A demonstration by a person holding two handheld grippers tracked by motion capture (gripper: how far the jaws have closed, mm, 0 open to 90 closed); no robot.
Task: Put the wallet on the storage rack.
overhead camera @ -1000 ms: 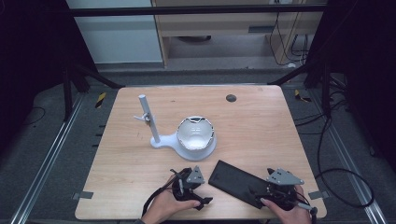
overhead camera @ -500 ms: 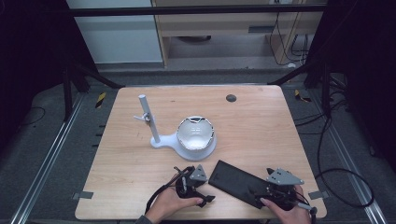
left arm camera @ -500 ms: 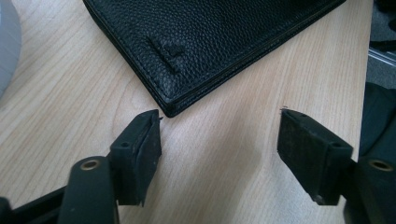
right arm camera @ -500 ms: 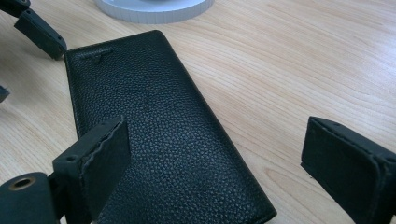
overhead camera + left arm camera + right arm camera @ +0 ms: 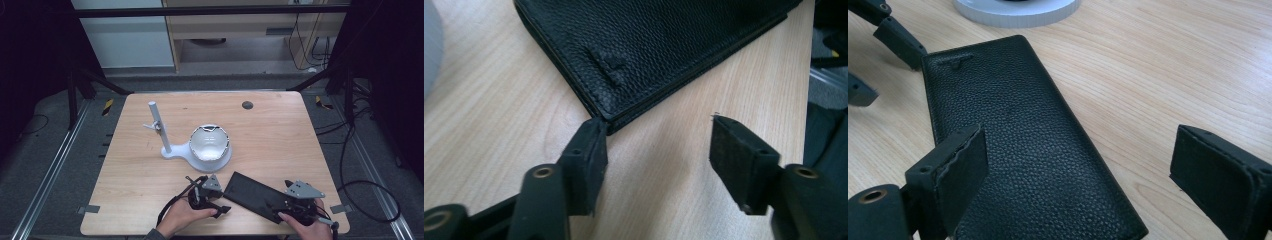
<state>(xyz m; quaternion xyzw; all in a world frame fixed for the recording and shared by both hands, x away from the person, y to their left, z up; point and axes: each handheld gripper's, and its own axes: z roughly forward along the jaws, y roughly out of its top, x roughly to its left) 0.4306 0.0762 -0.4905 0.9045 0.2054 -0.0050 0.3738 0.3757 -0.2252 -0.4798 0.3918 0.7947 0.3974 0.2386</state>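
A long black leather wallet (image 5: 252, 194) lies flat near the table's front edge, between the two hands. My left gripper (image 5: 223, 201) sits at its left end. In the left gripper view the jaws (image 5: 656, 127) stand apart and have just been closing. The wallet's corner (image 5: 634, 65) meets the tip of one pad (image 5: 591, 150), and bare wood lies between the pads. My right gripper (image 5: 281, 207) is at the wallet's right end. Its jaws (image 5: 1079, 135) are wide open, with the wallet (image 5: 1018, 150) lying on the table below and between them, neither pad pressing on it.
A white stand (image 5: 175, 150) with an upright post (image 5: 157, 125) and a white bowl (image 5: 210, 142) stands mid-table, just behind the wallet. A small dark round spot (image 5: 247, 105) is near the far edge. Bare wood lies left and right of the stand.
My left gripper has edged slightly right, up to the wallet's left corner. The right gripper and the wallet have stayed in place.
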